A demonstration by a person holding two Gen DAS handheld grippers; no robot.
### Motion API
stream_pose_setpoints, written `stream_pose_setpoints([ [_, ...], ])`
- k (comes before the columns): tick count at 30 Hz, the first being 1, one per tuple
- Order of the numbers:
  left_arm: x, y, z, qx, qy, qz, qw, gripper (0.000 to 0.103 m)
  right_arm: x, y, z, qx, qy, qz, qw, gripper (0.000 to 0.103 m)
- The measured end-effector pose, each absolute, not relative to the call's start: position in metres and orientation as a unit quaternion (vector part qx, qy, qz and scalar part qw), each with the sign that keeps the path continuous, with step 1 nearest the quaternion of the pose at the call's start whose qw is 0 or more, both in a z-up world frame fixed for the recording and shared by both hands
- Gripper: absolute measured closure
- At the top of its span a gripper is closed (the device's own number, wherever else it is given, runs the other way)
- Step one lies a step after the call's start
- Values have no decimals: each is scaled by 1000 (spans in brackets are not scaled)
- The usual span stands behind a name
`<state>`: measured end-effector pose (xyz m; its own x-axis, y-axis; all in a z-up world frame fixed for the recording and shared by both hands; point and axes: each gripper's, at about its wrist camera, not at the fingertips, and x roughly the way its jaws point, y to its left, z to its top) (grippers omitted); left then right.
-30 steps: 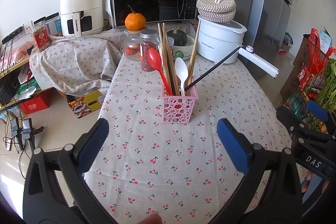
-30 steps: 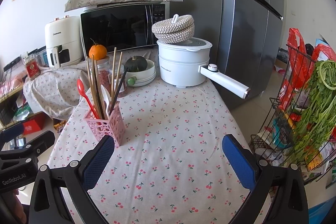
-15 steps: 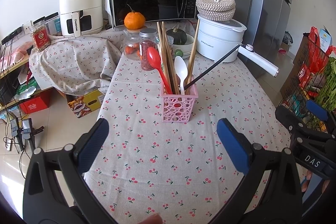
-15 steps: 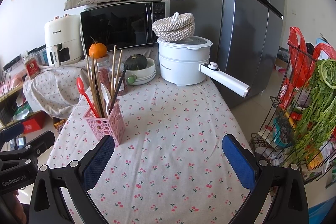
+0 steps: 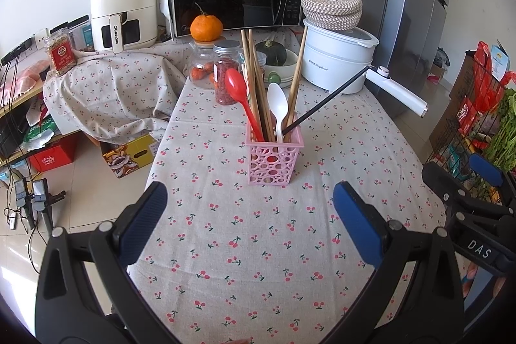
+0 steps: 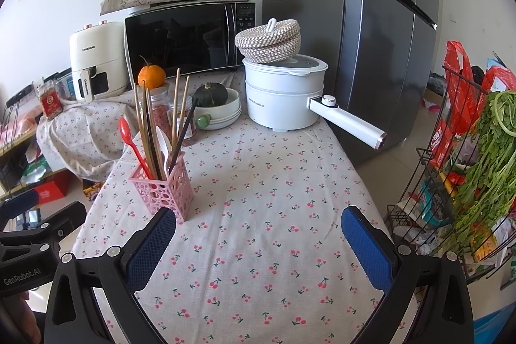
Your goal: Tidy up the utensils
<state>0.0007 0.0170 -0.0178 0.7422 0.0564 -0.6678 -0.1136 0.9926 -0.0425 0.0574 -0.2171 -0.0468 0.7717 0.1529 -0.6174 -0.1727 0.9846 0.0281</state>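
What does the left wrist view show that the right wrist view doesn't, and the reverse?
Left wrist only: the right hand-held gripper at its edge, open, and a cardboard box on the floor.
Right wrist only: the left hand-held gripper at its edge, and the greens in full.
Both: the pink holder with red spoon, white spoon and chopsticks, plus the white pot.

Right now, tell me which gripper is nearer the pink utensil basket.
Left. The left gripper faces the pink utensil basket squarely; the right gripper hangs off to its right.
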Motion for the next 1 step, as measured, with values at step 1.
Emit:
stream_pose_setpoints([
  [1, 1, 17, -18, -42, 356, 46, 932, 1, 58, -217, -47, -14, 327, 87, 941, 0],
])
